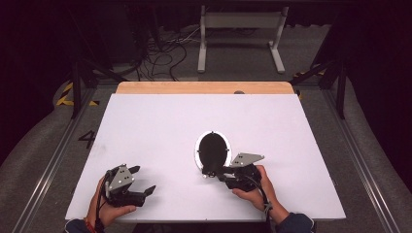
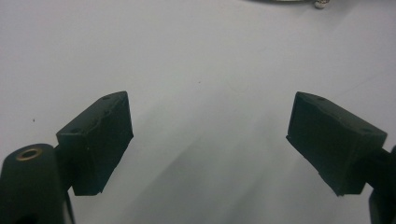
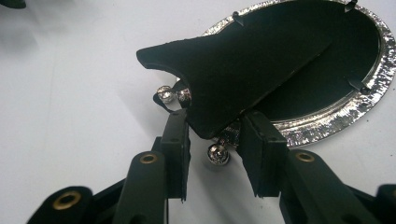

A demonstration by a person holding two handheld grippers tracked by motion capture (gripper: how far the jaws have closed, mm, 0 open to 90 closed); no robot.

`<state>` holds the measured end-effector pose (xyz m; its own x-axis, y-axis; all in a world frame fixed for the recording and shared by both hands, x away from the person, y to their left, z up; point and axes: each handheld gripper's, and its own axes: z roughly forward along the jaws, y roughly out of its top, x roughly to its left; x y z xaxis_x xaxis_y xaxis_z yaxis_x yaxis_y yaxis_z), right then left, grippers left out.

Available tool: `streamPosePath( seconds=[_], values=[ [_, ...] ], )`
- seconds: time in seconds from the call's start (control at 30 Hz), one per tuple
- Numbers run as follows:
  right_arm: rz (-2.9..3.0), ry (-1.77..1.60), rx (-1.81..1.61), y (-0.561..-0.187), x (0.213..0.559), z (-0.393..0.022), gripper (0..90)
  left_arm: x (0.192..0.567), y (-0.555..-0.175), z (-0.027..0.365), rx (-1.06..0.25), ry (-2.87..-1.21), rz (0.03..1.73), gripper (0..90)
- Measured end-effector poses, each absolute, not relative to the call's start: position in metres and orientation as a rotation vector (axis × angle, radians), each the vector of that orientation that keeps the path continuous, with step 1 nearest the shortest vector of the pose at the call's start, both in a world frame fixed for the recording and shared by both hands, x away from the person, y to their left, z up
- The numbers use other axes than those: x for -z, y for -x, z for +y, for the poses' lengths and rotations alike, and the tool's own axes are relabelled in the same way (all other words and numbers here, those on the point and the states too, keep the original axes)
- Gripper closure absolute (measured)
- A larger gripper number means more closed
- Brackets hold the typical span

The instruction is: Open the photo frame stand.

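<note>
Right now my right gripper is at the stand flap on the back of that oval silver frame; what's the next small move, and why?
Probably close the right gripper a little. Its jaws flank the lower end of the black stand flap with a small gap, so nothing is pinched yet. The flap is already raised off the oval silver frame, which lies face down. The left gripper is open over the bare white tabletop, so it cannot steady the frame.
</note>
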<state>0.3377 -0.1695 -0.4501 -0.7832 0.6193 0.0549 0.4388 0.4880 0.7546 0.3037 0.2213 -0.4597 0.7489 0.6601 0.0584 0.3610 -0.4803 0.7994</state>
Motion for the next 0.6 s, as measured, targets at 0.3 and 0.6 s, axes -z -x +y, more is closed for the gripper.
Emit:
streamPosePath(
  seconds=[0.3, 0.6],
  values=[
    [2.495, -0.919, -1.209, -0.339, 0.448, -0.17, 62.9, 0.461, -0.303, 0.218, -0.463, -2.129, 0.771, 15.5],
    [2.485, -0.93, -1.236, -0.34, 0.446, -0.172, 62.8, 0.459, -0.321, 0.184, -0.401, -2.159, 0.718, 18.3]
  ],
)
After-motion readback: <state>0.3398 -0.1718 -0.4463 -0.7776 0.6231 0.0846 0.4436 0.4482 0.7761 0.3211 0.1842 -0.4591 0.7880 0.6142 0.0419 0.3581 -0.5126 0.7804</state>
